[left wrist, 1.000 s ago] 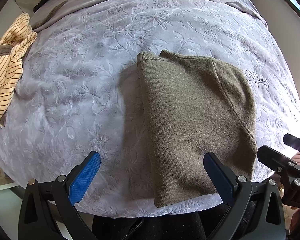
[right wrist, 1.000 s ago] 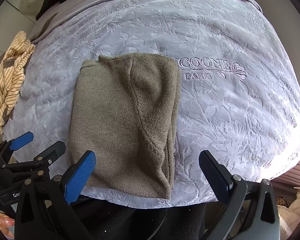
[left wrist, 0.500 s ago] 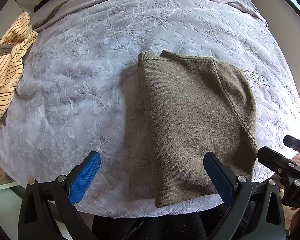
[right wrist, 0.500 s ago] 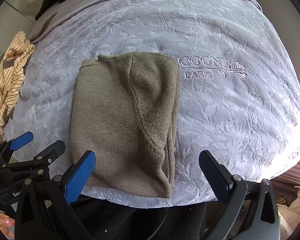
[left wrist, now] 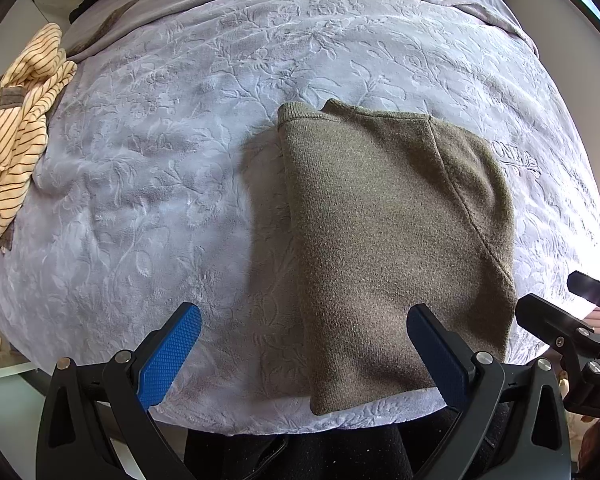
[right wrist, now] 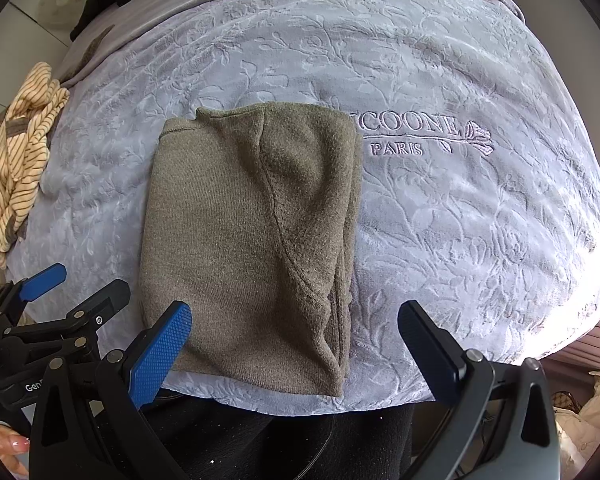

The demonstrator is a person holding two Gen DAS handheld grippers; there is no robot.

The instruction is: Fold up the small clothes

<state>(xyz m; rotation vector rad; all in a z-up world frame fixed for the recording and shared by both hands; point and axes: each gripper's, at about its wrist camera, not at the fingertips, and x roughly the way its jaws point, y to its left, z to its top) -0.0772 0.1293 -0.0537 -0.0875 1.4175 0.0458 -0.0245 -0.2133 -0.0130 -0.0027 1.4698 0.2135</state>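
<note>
1. Spreading across a bed [left wrist: 188,184]: a pale lilac embossed blanket [right wrist: 480,240] with a stitched logo [right wrist: 424,136], partly covered by the garment.
2. Lying near the bed's front edge: an olive knit sweater [left wrist: 380,240], already folded into a narrow rectangle, one sleeve seam running diagonally over the top.
3. Hovering just short of that near edge: left gripper [left wrist: 304,354], jaws wide apart and holding nothing, its right-hand jaw over the sweater's lower hem.
4. Hovering alongside: right gripper [right wrist: 296,352], jaws likewise spread and empty, straddling the sweater's lower right corner.
5. Looking soft, light and thick: knit likely compressing under the pads, layers apt to slide apart; pinching all layers at the two near corners probably serving best for the next fold.
6. Waiting at the far left: a crumpled striped garment [left wrist: 16,140].
7. Remaining hidden: the sweater's underside and tucked sleeve; dark items at the bed's far end too small to identify.
</note>
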